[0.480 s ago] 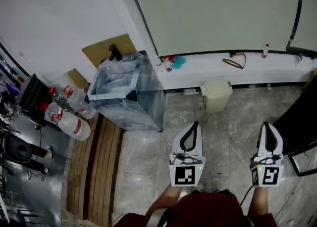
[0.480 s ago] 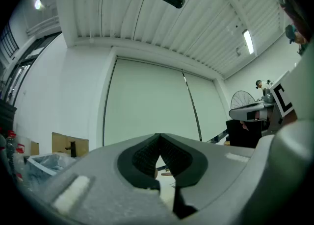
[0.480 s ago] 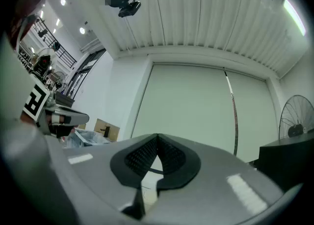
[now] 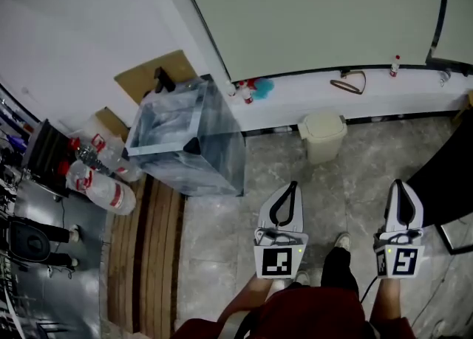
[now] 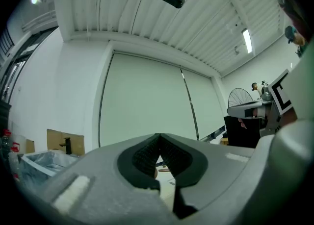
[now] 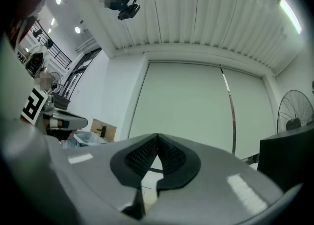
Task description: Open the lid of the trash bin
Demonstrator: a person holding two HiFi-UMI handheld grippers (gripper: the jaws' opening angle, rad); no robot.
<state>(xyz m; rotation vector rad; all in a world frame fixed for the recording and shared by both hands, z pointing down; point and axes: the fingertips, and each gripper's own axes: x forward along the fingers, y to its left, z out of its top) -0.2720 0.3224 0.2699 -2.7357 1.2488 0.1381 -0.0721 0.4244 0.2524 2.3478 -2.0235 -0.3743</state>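
Observation:
The trash bin (image 4: 322, 137) is small and beige, and it stands on the floor against the white wall ledge with its lid down. Both grippers hover side by side above the tiled floor, short of the bin and pointing toward the wall. My left gripper (image 4: 289, 185) (image 5: 159, 136) is just nearer than the bin and slightly to its left, jaws shut with nothing between them. My right gripper (image 4: 400, 184) (image 6: 157, 136) is off to the bin's right, also shut and empty. Neither gripper view shows the bin.
A large box wrapped in clear plastic (image 4: 185, 138) stands left of the bin, with cardboard (image 4: 151, 75) behind it and plastic bottles (image 4: 100, 179) further left. Wooden planks (image 4: 144, 256) lie on the floor. The white ledge (image 4: 414, 97) carries small items. Dark furniture (image 4: 452, 175) is at the right.
The person's leg and shoe now show on the floor between the grippers, and the head view has shifted slightly. Both grippers keep their place and stay shut.

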